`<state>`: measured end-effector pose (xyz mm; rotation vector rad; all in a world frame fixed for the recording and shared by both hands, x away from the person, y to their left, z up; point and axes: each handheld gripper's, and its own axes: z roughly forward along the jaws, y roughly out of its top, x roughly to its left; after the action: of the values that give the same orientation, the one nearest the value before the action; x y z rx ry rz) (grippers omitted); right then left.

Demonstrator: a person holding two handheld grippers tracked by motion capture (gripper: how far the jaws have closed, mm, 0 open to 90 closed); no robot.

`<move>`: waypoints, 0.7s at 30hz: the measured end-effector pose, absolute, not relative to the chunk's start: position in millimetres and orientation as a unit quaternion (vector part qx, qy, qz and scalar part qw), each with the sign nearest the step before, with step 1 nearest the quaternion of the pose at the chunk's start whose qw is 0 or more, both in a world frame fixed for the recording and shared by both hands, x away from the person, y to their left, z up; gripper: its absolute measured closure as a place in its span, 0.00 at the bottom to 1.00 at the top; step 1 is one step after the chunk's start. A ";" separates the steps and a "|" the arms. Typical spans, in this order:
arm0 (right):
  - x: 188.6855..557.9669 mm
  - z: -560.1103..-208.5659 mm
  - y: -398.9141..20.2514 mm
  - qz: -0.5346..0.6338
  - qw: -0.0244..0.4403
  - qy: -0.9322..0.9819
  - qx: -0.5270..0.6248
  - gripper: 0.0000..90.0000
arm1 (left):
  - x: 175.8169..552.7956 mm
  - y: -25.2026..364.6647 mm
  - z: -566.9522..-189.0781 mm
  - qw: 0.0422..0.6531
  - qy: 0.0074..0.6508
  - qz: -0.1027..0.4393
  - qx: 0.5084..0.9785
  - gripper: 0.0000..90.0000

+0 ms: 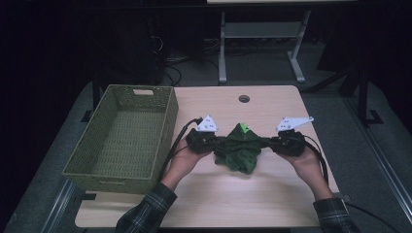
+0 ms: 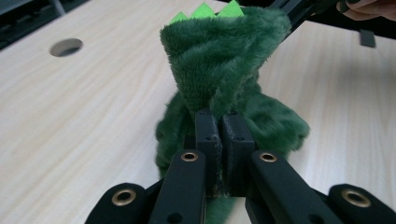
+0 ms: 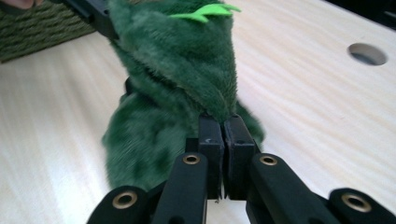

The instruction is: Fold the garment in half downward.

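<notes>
Pinching a fuzzy green plush garment [image 1: 239, 148], probably spiked.

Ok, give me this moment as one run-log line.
left hand-held gripper: shut on green plush garment | right hand-held gripper: shut on its opposite side | garment: stretched between both above table | wicker basket: empty

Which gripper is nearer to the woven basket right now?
Left. The left gripper sits just beside the woven basket's right wall, shut on the green plush toy; the right gripper grips the toy's far side.
</notes>
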<state>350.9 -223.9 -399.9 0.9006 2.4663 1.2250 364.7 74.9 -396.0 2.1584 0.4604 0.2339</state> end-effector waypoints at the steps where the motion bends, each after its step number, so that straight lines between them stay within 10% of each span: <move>1: 348.0 -402.0 -223.3 0.418 0.121 0.846 0.308 0.97 | 362.6 75.0 -397.9 0.441 0.183 0.094 0.874 0.96; 21: 318.3 -443.5 -219.8 0.402 0.071 0.856 0.316 0.97 | 346.1 66.1 -446.9 0.398 0.168 0.047 0.901 0.96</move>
<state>318.3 -219.8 -443.5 0.9494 2.5749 1.2097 346.1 66.1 -446.9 2.2808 0.4247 0.1195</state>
